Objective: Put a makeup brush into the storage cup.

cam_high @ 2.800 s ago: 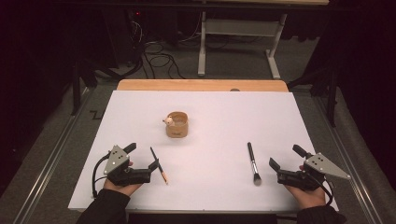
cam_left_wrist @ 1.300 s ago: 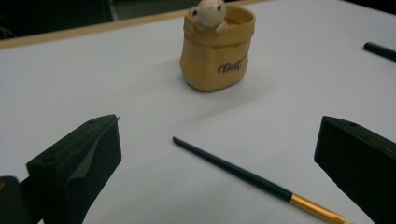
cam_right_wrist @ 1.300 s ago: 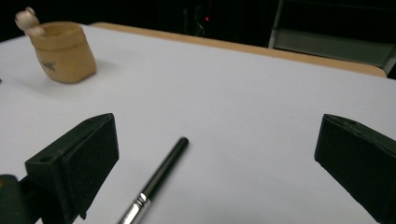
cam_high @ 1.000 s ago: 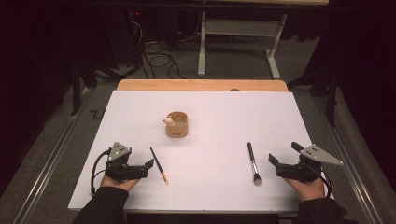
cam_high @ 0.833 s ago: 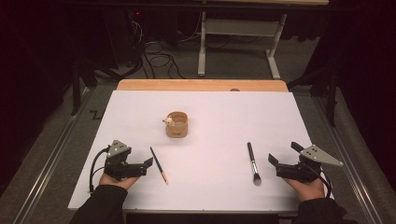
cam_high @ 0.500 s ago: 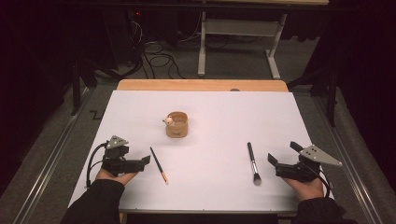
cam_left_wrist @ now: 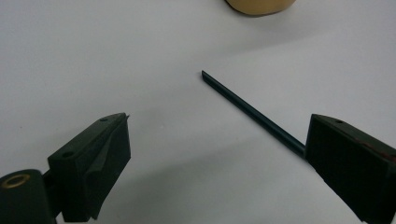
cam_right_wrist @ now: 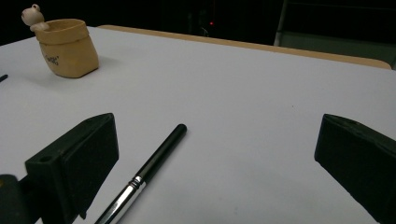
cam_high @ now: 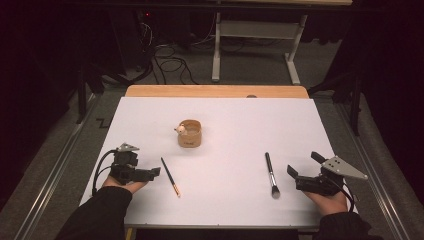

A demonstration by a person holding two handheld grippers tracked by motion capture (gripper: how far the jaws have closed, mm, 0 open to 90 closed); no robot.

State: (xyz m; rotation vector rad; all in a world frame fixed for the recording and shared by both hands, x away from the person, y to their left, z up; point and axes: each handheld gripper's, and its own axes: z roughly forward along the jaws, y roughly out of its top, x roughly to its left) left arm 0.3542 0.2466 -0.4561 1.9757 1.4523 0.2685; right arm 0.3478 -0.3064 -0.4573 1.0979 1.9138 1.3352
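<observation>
white tabletop (cam_high: 225, 150) carries a tan pot (cam_high: 189, 134) at centre. left gripper (cam_high: 150, 173), jaws spread, sits just beside the thin pencil (cam_high: 170, 176) at its 3 o'clock; right gripper (cam_high: 294, 173), jaws spread, has the makeup brush (cam_high: 270, 173) at 9 o'clock. likely the approach step: next, straddle and pinch each handle.

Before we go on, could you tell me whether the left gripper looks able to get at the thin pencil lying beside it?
Probably yes. The left gripper is open and the pencil lies flat on the white table just off its jaws, with bare surface between them. The cup stands farther back, out of the way.
</observation>
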